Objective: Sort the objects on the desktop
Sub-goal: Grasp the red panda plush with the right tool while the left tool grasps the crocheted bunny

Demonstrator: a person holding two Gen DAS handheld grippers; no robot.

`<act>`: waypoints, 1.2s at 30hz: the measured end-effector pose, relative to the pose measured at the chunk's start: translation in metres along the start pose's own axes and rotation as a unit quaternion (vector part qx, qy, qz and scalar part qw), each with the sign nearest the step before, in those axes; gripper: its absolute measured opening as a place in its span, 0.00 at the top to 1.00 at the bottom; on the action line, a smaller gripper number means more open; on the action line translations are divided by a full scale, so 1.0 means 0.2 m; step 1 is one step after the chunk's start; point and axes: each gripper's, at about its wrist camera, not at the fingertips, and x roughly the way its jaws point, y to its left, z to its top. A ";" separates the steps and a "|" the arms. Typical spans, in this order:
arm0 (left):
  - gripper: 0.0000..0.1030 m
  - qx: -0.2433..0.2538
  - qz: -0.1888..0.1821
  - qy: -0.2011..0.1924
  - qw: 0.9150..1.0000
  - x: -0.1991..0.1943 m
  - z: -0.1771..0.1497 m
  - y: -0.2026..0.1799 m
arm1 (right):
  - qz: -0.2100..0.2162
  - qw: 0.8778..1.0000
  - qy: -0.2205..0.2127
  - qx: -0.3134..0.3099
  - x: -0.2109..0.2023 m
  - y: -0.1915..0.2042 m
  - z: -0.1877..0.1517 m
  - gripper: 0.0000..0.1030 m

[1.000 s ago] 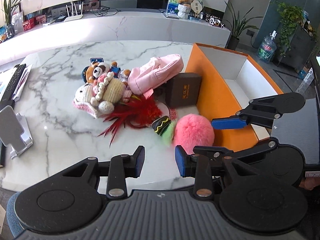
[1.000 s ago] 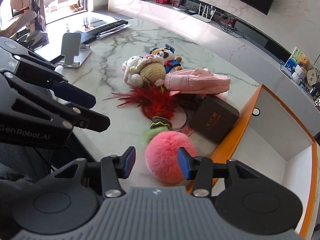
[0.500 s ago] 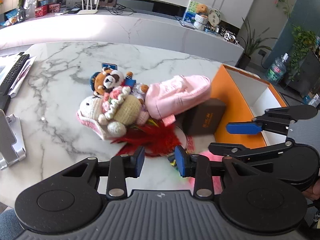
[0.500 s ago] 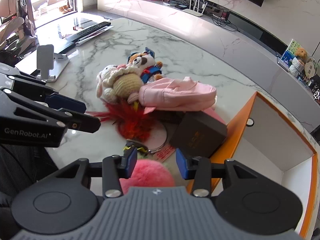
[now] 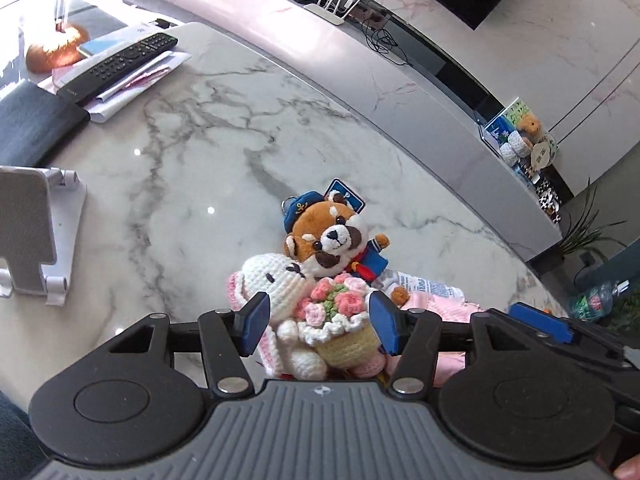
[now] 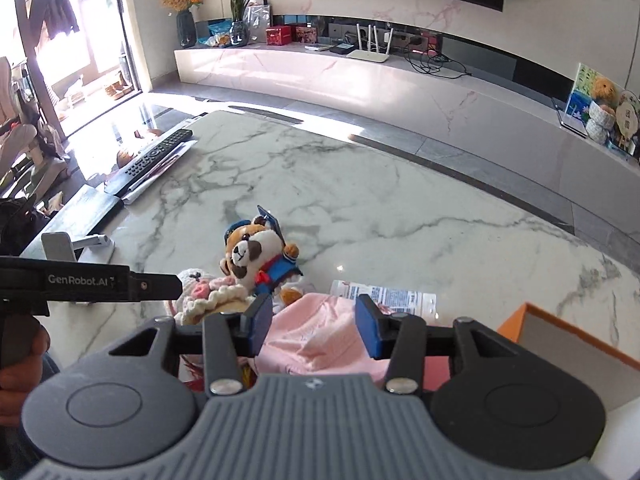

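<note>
The only lettering I can read is "GenRobot.AI", white on the black side of my left gripper (image 6: 176, 286), which reaches in from nine o'clock in the right wrist view. A printed white packet (image 6: 386, 294) lies flat at twelve o'clock of my right gripper (image 6: 314, 326), its print too small to read.

My left gripper (image 5: 320, 322) has its jaws opening, and the blue pads (image 5: 256, 318) stand either side of a crocheted white rabbit doll with a pink flower bouquet (image 5: 308, 312) without pressing on it. Just behind the rabbit, at twelve o'clock, a brown plush red panda in a blue sailor suit (image 5: 334, 246) leans against it.

My right gripper hangs about half open over a soft pink fabric pouch (image 6: 316, 338); I cannot tell whether the pads touch it, and they do not pinch it.

The white grey-veined marble table (image 5: 192, 176) is bare from ten to one o'clock beyond the toys. At its far left edge sit a black remote control (image 5: 120, 64) on papers and a white folding stand (image 5: 36, 236). An orange-rimmed open box (image 6: 568, 340) waits at three o'clock of my right gripper.
</note>
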 end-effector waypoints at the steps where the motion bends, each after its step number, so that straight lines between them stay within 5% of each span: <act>1: 0.38 -0.006 -0.006 0.005 1.000 0.01 0.00 -0.01 | 0.003 1.000 0.007 -0.013 0.04 0.01 0.02 0.53; 12: 0.37 -0.056 0.007 0.037 0.998 0.22 0.00 -0.02 | 0.057 0.979 0.107 -0.161 0.49 0.04 0.16 0.58; 20: 0.36 -0.031 0.038 0.039 0.998 0.21 0.04 0.05 | 0.109 0.967 0.148 -0.177 0.66 0.08 0.18 0.57; 31: 0.29 -0.044 0.035 0.055 0.997 0.27 0.02 0.09 | 0.095 0.968 0.176 -0.148 0.83 0.11 0.18 0.53; 36: 0.37 -0.052 0.026 0.039 0.998 0.24 0.02 0.13 | 0.100 0.972 0.158 -0.145 0.79 0.11 0.18 0.58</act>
